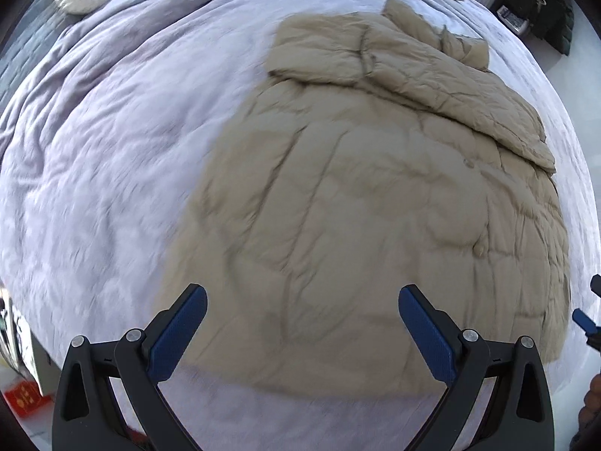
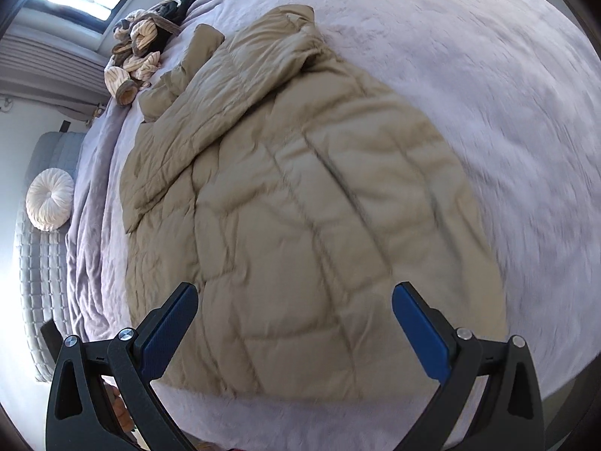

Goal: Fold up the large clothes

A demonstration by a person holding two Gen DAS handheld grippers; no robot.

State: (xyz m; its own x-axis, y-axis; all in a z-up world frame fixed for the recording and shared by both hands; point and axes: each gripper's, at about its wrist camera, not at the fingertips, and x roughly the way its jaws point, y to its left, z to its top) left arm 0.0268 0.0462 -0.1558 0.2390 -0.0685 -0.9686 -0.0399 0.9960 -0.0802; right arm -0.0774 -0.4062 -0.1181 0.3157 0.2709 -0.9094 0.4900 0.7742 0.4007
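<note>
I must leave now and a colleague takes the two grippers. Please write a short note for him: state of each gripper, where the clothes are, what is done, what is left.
Left gripper: open, holds nothing, above the near hem.
Right gripper: open, holds nothing, also over the near hem.
The beige puffer coat lies flat on the lilac blanket; one sleeve is folded across the chest.
Left: fold the body. A striped garment waits at the far edge.

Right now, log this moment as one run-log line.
left gripper: open, empty | right gripper: open, empty | tan puffer coat: on lilac bedspread, sleeve folded across top | hem nearest both grippers
</note>
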